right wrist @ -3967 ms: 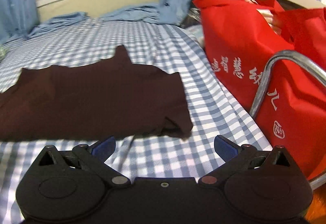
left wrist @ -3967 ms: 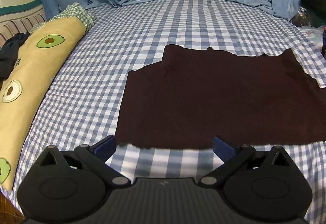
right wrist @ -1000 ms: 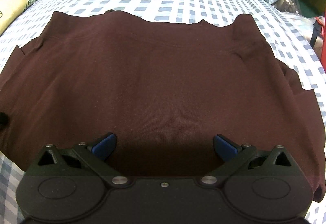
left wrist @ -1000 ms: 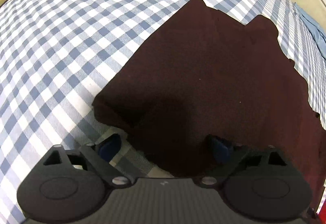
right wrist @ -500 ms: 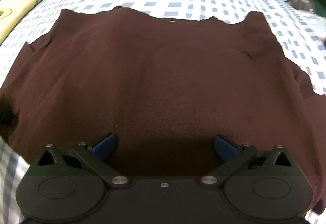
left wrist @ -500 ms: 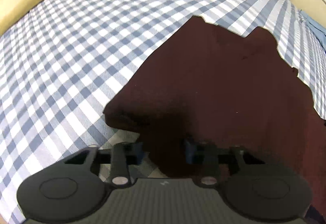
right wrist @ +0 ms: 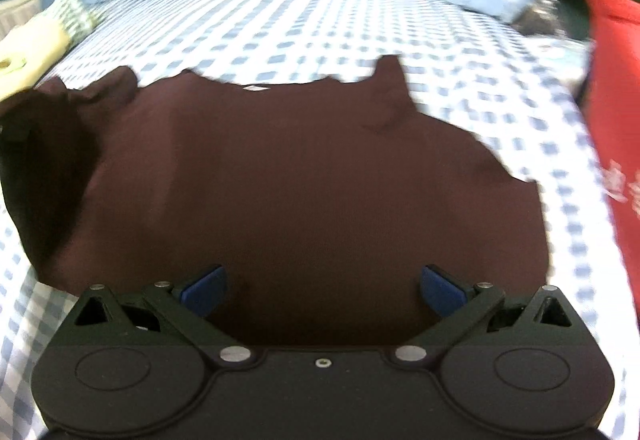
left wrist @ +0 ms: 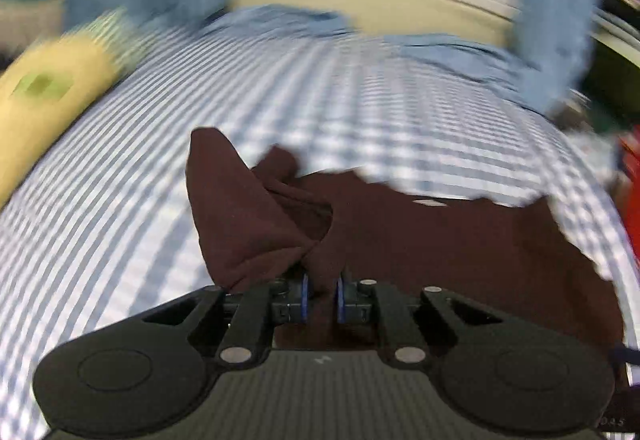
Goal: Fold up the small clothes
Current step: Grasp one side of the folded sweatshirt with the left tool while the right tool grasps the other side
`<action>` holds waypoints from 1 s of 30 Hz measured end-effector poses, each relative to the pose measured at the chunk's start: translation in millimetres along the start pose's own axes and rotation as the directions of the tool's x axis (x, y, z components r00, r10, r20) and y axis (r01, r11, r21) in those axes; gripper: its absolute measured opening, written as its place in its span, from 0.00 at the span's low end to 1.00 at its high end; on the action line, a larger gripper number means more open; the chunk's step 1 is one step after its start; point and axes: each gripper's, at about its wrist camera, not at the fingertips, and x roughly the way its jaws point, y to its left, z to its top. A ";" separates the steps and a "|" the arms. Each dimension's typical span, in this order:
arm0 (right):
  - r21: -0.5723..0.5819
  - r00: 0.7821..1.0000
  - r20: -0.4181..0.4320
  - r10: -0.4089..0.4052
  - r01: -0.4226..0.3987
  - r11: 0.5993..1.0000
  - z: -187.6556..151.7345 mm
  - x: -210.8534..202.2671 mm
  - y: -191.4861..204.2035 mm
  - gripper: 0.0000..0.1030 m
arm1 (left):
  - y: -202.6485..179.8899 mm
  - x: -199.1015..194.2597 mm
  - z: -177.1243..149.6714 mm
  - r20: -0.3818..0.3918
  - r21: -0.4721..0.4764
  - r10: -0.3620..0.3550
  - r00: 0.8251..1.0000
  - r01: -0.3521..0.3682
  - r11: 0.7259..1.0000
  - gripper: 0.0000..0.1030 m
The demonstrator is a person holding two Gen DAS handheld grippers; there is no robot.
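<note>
On a blue-and-white checked bedsheet (right wrist: 280, 19) lies a dark maroon T-shirt (right wrist: 300, 179), open sheet beyond its far edge. Left gripper (left wrist: 321, 298), jaws closing, pinches a lifted sleeve fold. Right gripper (right wrist: 322, 286) hangs spread above the hem. Only the right view shows a red bag (right wrist: 612, 99).

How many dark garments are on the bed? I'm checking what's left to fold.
1: a maroon garment spread mid-bed on the checked sheet, its corner pinched in the closing left gripper. Others may lie outside view.
</note>
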 end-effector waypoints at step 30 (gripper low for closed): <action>0.144 0.966 0.047 0.254 -0.258 0.955 55.0 11.2 -73.6 1.00 | -115.0 6.9 -60.5 -0.215 0.376 -0.105 0.971 0.182 0.909 0.83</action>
